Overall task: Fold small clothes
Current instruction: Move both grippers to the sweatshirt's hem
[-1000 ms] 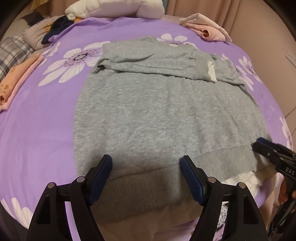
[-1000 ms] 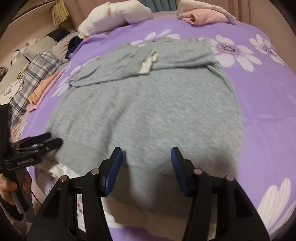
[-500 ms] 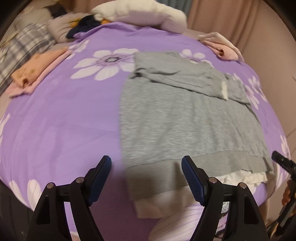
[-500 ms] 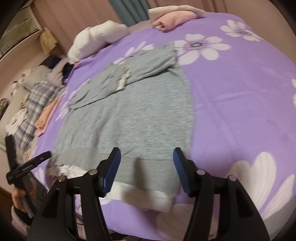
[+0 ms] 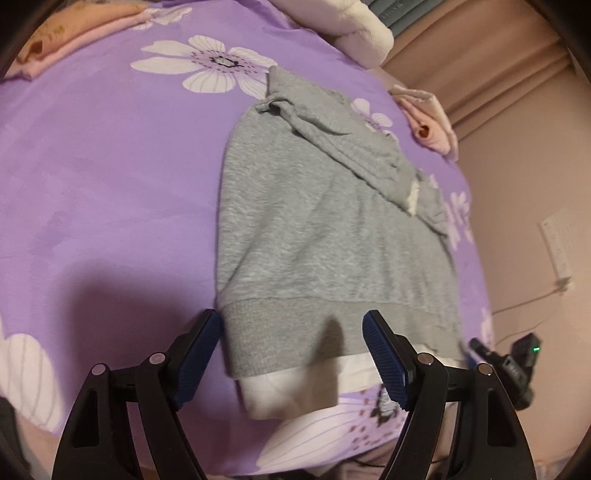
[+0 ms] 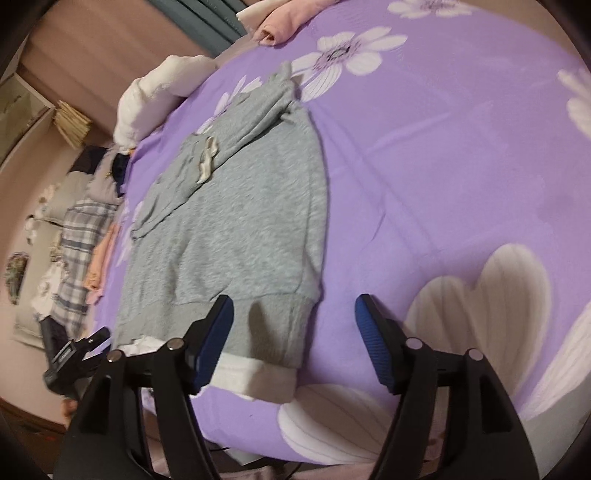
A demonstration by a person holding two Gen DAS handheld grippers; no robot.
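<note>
grey knit sweatshirt w/ white under-hem [image 5: 325,236] lies flat on the purple flowered bed sheet [image 5: 110,177], sleeves folded across, soft, floppy & light imo, so my left claw [image 5: 291,354] & right claw [image 6: 293,339], both wide & empty, should pinch the ribbed hem corners.

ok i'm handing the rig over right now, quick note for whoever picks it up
Left gripper: open, empty, at the near left corner of the hem.
Right gripper: open, empty, at the near right corner of the hem.
Grey sweatshirt: flat on the purple floral bedspread, ribbed hem nearest, white lining showing under it.
Done: both sleeves lie folded across the chest.
Left: grip both hem corners, probably fold the body up toward the collar, then set it with the folded clothes at the far edge.
</note>
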